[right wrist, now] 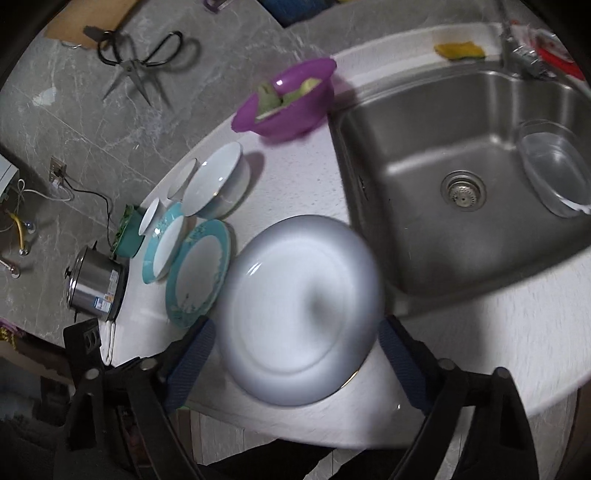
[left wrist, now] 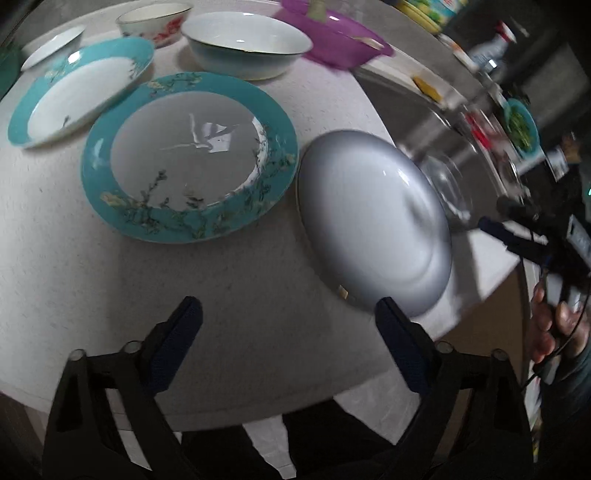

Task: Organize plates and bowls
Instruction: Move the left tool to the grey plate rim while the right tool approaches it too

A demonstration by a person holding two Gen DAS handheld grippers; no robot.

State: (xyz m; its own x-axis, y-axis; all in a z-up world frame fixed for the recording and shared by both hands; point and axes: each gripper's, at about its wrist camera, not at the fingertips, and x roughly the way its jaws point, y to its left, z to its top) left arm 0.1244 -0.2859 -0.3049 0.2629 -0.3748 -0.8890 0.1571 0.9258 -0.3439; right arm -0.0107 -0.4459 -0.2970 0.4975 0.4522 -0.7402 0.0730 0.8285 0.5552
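A plain white plate [left wrist: 373, 221] [right wrist: 295, 295] lies on the white counter [left wrist: 240, 295] beside the sink. To its left sit a teal-rimmed plate [left wrist: 188, 158] [right wrist: 199, 273] and a second teal-rimmed plate [left wrist: 81, 88] [right wrist: 162, 243]. Behind them stand a large white bowl [left wrist: 243, 44] [right wrist: 214, 184], a flowered bowl [left wrist: 155, 22] and a small white dish [left wrist: 51, 46]. My left gripper [left wrist: 288, 314] is open over bare counter, just left of the white plate's near edge. My right gripper [right wrist: 295, 328] [left wrist: 498, 218] is open, its fingers straddling the white plate from above.
A steel sink [right wrist: 406, 147] lies right of the plates with a clear glass bowl [right wrist: 554, 173] inside. A purple bowl [right wrist: 291, 99] [left wrist: 336, 37] with food stands at the back. A steel pot [right wrist: 96, 288] sits far left. The counter's front edge runs close below both grippers.
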